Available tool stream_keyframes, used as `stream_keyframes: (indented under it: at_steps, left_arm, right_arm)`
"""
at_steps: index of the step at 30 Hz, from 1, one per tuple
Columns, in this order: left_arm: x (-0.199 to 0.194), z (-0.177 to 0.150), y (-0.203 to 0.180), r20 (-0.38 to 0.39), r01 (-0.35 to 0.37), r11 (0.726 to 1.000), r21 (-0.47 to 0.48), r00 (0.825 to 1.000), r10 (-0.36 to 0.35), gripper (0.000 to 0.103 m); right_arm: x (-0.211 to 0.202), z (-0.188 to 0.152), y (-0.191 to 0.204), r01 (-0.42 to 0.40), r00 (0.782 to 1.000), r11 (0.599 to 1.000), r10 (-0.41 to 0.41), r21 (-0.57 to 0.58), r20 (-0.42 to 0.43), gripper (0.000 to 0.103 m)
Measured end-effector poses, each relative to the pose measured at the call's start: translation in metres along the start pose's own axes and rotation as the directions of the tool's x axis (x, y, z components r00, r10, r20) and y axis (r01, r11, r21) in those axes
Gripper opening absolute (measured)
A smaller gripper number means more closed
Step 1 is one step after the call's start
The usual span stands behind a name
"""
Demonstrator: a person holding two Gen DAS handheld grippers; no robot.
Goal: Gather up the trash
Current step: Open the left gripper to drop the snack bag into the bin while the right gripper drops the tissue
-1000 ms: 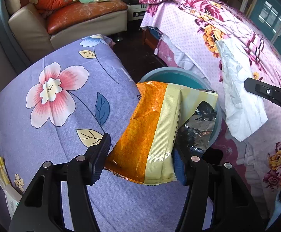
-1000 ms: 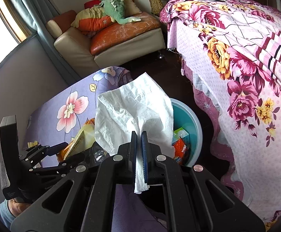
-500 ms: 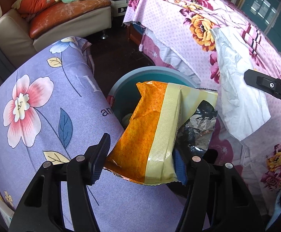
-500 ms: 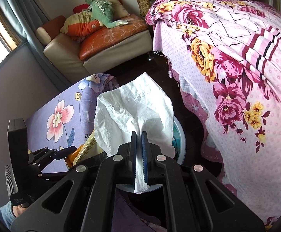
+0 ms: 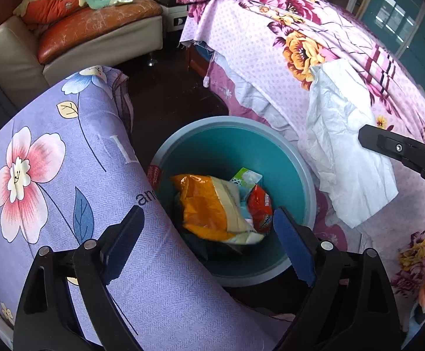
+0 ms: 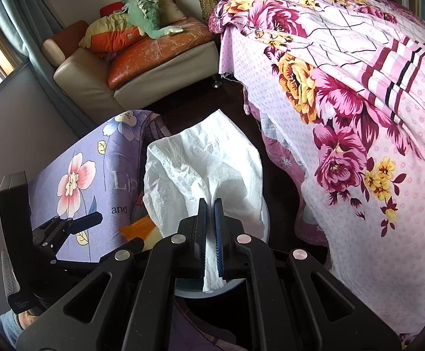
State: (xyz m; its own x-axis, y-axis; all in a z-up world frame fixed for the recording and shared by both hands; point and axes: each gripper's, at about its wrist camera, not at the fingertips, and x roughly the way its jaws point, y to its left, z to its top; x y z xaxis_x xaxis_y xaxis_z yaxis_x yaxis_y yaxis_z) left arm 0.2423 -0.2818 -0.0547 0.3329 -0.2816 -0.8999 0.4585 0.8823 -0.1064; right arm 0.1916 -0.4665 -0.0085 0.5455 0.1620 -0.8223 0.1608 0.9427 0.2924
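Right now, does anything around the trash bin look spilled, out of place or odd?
Nothing looks spilled. The orange snack bag lies inside the teal bin with other wrappers. The white tissue is the only piece not yet binned: it hangs from the shut right gripper above the bin. The left gripper is open, holding nothing.

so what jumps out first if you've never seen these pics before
Probably the big white tissue, pinched upright in the shut right gripper and blocking much of its view above the bin. Next, the teal trash bin on the dark floor between the purple flowered cloth and the pink floral bedspread, with an orange snack bag lying inside below the open left gripper.
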Motion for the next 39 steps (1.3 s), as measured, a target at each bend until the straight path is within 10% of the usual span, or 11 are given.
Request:
stream_keyframes:
  at_steps: [15,32,39]
  left_arm:
    - [-0.016,-0.012,0.034,0.014,0.041,0.996,-0.08,0.999,-0.04,0.091]
    - [-0.039,-0.027,0.073,0.051,0.069,0.988,-0.139,0.997,-0.063,0.092]
    - [-0.05,-0.041,0.09,0.058,0.073,0.983,-0.167,0.996,-0.064,0.092]
  right_arm:
    - [0.024,-0.003,0.018,0.012,0.998,1.0,-0.013,-0.024,-0.061,0.01]
    - [0.033,-0.003,0.055,0.038,0.997,0.998,-0.042,-0.058,-0.07,0.074]
    - [0.029,-0.007,0.07,0.041,0.994,0.998,-0.046,-0.049,-0.097,0.078]
